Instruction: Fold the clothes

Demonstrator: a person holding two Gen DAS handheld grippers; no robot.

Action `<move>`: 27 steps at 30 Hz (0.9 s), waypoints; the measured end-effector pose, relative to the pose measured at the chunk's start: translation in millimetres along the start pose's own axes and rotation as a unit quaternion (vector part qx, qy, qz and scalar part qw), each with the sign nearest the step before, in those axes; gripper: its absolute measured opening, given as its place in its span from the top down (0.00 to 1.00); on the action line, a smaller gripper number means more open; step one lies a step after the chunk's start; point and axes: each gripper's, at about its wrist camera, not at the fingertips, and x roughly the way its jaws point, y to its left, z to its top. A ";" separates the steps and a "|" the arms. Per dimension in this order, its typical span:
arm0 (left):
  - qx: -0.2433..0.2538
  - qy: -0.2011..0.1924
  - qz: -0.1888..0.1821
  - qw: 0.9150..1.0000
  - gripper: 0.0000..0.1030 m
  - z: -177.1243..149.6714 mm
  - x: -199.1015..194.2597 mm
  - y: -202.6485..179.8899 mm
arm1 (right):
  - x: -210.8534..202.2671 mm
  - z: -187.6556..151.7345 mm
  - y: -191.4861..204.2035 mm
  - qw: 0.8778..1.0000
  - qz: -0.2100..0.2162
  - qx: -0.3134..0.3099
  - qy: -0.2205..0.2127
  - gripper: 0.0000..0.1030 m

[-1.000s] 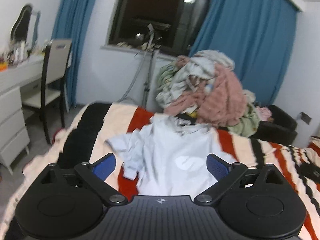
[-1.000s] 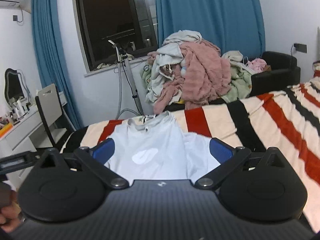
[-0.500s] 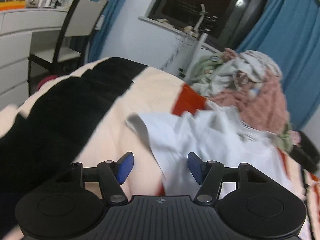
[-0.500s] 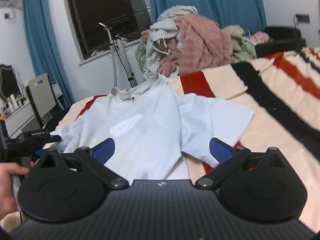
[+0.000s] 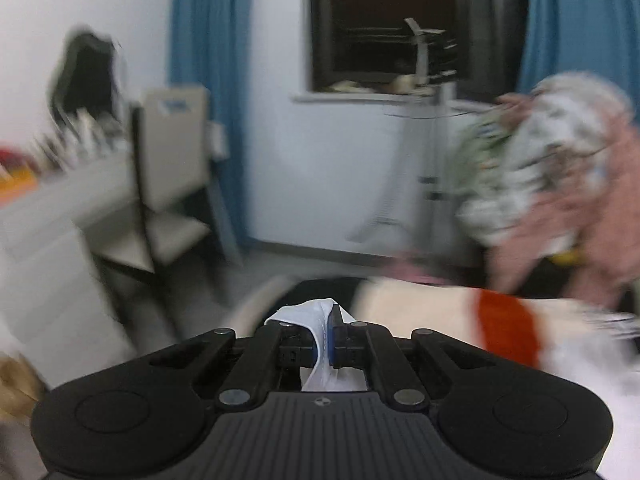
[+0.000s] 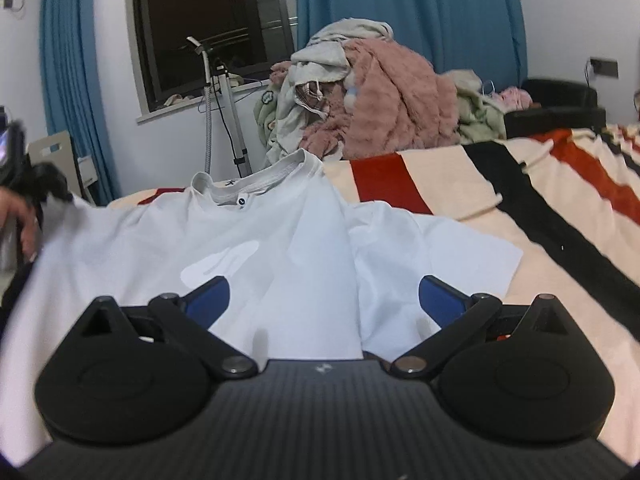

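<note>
While the white T-shirt [image 6: 280, 240] lies spread front-up on the striped bedspread [image 6: 540, 200], collar away from the right gripper's camera, the step in hand appears to be gripping the edges for a first fold. The left gripper [image 5: 326, 336] has its jaws closed on a pinch of the shirt's white fabric. The right gripper [image 6: 324, 300] hangs over the shirt's lower part, jaws wide apart and holding nothing. Next move, by judgement: lower the right gripper onto an edge and close. Behind the bed stands a pile of clothes [image 6: 380, 92].
</note>
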 end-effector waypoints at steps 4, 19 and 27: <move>-0.028 0.049 -0.004 0.998 0.84 -21.1 26.4 4.6 | 8.0 -1.4 4.8 1.000 -0.008 -0.014 0.001 0.00; -0.071 0.179 -0.145 0.970 0.39 -139.1 -227.6 78.1 | -24.6 2.8 8.8 0.999 0.010 -0.029 -0.033 0.00; -0.107 0.326 -0.231 0.910 0.53 -273.6 -377.2 109.8 | -77.3 11.6 -14.6 0.999 -0.003 0.003 -0.044 0.00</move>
